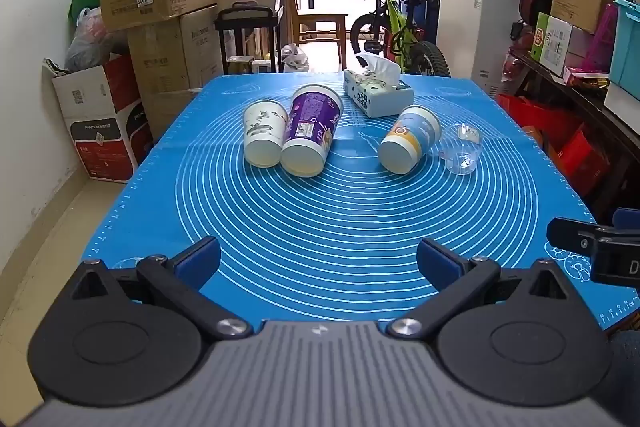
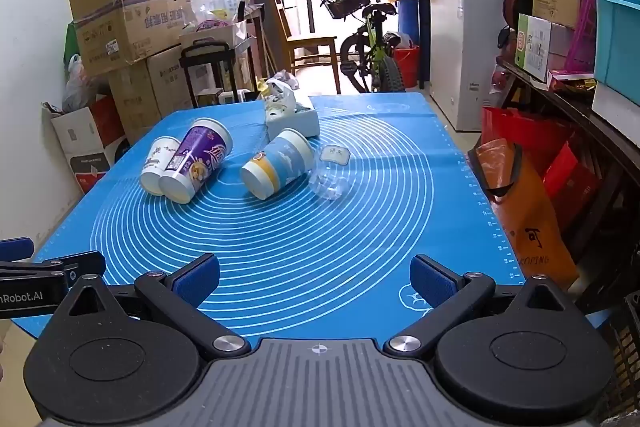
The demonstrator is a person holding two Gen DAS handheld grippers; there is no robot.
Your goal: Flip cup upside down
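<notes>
Left wrist view: the left hand-held gripper (image 1: 319,259) hangs spread wide and empty over the near edge of the tabletop (image 1: 340,219). Four cups lie on their sides up ahead: the white cup (image 1: 264,137) and purple cup (image 1: 310,131) at eleven o'clock, touching; the blue-and-yellow cup (image 1: 408,139) and clear plastic cup (image 1: 460,149) at one o'clock. Bases face us, long axes running away.

Right wrist view: the right hand-held gripper (image 2: 315,281) is spread and empty too. Here the blue-and-yellow cup (image 2: 276,163) sits near twelve, looking like this side's nearest pick.
</notes>
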